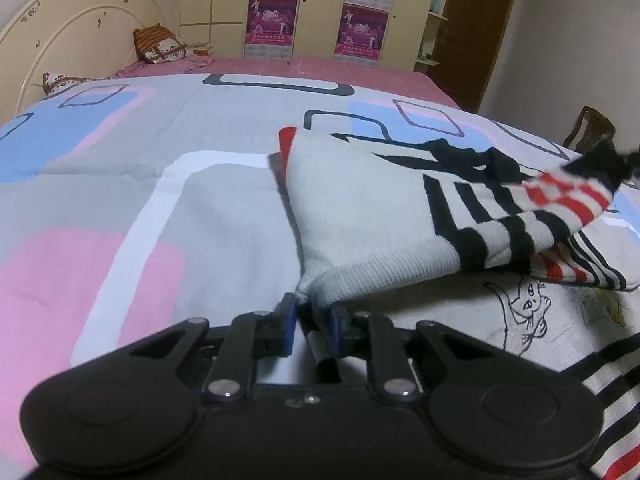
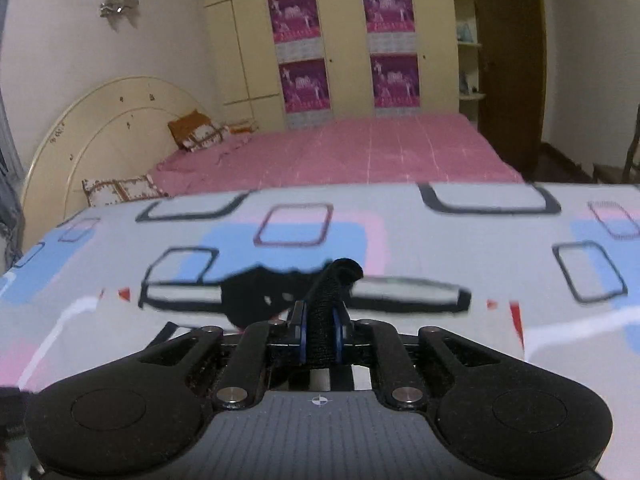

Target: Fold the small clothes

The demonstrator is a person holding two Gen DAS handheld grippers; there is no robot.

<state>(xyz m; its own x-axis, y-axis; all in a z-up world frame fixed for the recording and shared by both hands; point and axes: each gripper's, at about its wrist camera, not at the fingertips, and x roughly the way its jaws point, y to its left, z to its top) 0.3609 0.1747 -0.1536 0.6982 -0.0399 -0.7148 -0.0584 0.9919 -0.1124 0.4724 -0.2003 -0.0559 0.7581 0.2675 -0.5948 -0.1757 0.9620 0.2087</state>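
Observation:
A small grey knit garment with black and red stripes hangs lifted over the patterned bedspread. My left gripper is shut on its grey hem corner. Its far black-edged end is pulled up toward the right. My right gripper is shut on that black fabric edge, held above the bedspread. Another part of the striped garment with a cat drawing lies beneath on the bed.
A pink sheet covers the far half of the bed, with pillows by the cream headboard. A wardrobe with purple posters and a brown door stand behind. A wooden chair is at the right.

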